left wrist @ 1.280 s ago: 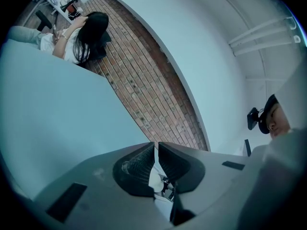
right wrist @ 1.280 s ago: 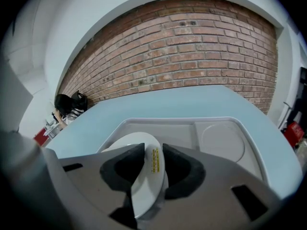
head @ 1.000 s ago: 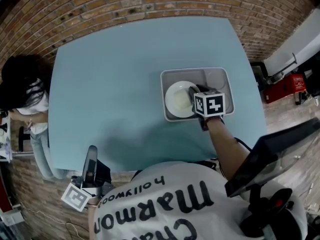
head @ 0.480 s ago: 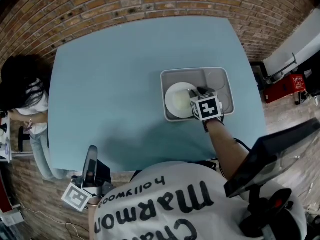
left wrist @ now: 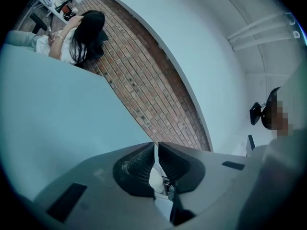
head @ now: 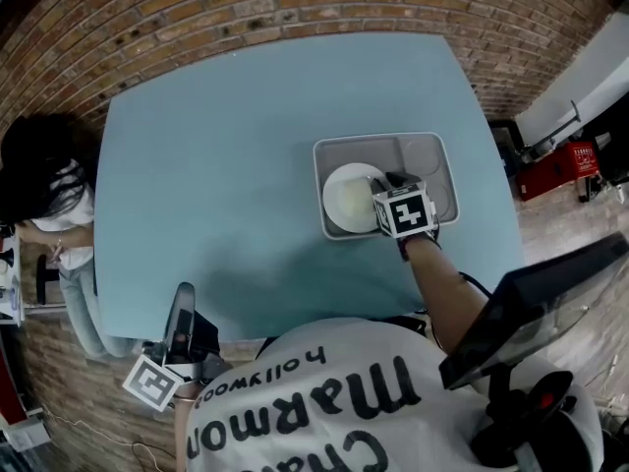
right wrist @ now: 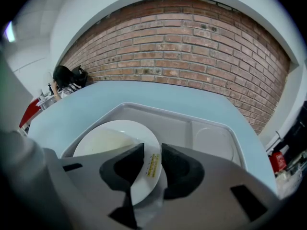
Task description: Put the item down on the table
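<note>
Item: white plate, round, shallow; lies within the large left compartment of a grey tray; whether it rests on the tray floor or is lifted just clear cannot be told; near rim bears a small yellow label.

Holder: right gripper, marker cube uppermost in the head view; in the right gripper view its jaws stand close together, one either side of the plate's near rim, clamped on it at the label.

Tray: rectangular, rounded corners; a smaller right compartment with a round recess, nothing in it; set on the right half of the table, toward the person's side.

Table: pale blue-green, plain top.

Left gripper: held low off the table's near left edge, beside the person's torso; in the left gripper view its ribbed jaws are drawn almost together, a thin slit between, nothing gripped.

Surroundings: red brickwork beyond the table; a seated dark-haired person at the table's far left side.
</note>
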`<state>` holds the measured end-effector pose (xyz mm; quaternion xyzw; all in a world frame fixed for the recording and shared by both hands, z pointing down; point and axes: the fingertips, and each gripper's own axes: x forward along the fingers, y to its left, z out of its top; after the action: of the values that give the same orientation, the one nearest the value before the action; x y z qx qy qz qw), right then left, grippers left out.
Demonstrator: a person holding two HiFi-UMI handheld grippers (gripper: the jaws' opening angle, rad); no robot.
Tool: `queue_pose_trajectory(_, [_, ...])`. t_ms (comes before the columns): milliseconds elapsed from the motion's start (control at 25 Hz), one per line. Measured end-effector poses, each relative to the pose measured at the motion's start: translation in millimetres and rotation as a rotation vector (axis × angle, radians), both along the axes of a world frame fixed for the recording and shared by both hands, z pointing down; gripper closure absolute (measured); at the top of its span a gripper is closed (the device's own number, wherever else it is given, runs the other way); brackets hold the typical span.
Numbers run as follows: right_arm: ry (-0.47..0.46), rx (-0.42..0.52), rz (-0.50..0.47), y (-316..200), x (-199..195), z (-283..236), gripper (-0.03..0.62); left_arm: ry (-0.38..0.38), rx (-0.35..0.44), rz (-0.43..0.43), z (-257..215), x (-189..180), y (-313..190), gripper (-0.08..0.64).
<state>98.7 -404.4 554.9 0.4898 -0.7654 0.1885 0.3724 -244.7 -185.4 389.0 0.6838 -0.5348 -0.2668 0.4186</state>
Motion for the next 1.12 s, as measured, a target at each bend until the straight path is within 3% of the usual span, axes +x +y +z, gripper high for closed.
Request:
queue_pose_trajectory(480, [-0.014, 0.025, 0.035, 7.2, 8.1, -9.8, 0.482, -0.074, 0.086, 0.104, -19.0, 10.7, -50.9, 0.529])
queue_pose_trajectory(800, [-0.044, 0.04, 0.074, 21.6, 16.3, -23.8, 0.482, -0.102, 0.022, 0.165, 9.8, 13.2, -75.8, 0.529])
queue_pose_trajectory(960, [-0.072, 0.051, 0.1, 30.5, 17.1, -28.2, 0.482, -0.177, 0.026, 0.238, 11.3, 23.7, -85.0, 0.529])
queue_pose_trajectory(1120, [-0.154, 0.074, 0.111, 40.8, 9.9, -40.8, 0.482, -0.1, 0.082, 0.299, -7.1, 39.2, -99.8, 0.529])
